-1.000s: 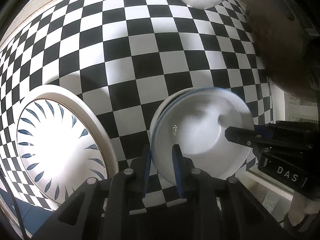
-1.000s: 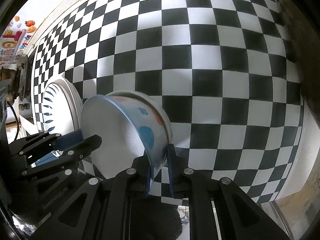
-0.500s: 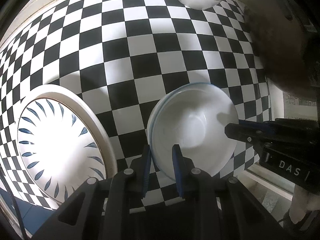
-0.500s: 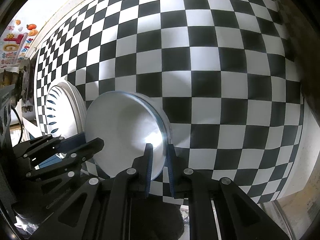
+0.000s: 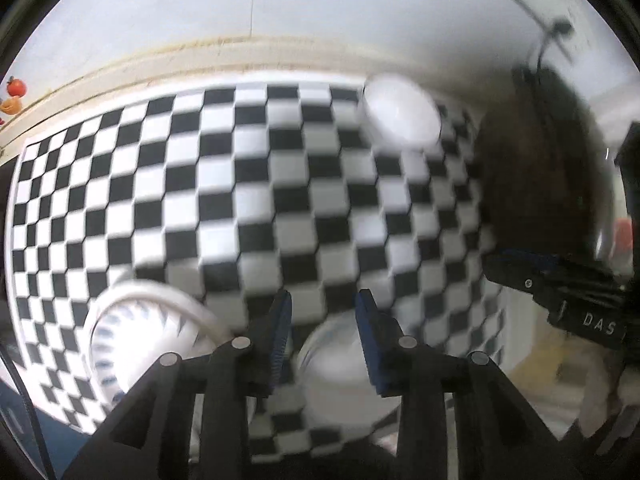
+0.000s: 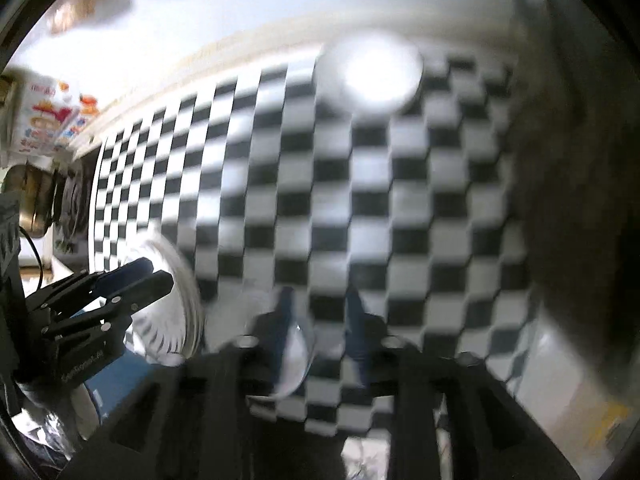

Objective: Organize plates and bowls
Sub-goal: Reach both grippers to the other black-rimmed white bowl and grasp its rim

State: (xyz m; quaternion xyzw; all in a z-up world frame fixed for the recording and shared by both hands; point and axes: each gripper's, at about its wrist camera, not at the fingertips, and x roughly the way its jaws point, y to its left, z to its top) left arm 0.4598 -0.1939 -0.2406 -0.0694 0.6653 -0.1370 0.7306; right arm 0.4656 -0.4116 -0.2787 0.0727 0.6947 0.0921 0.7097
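L gripper (image 5: 323, 312) jaws just opened, nothing between | R gripper (image 6: 318, 308) same, narrow gap, empty | stacked bowl (image 5: 340, 376) on checkered cloth (image 5: 256, 200) beside plate (image 5: 152, 344), blurry so prob released | far bowl (image 5: 400, 116) apart | risk: finger clips rim, tips stack.

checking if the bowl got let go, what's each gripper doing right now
Left gripper: jaws have just been opening, nothing gripped; the white bowl sits below on the checkered cloth.
Right gripper: jaws have just been opening, nothing gripped.
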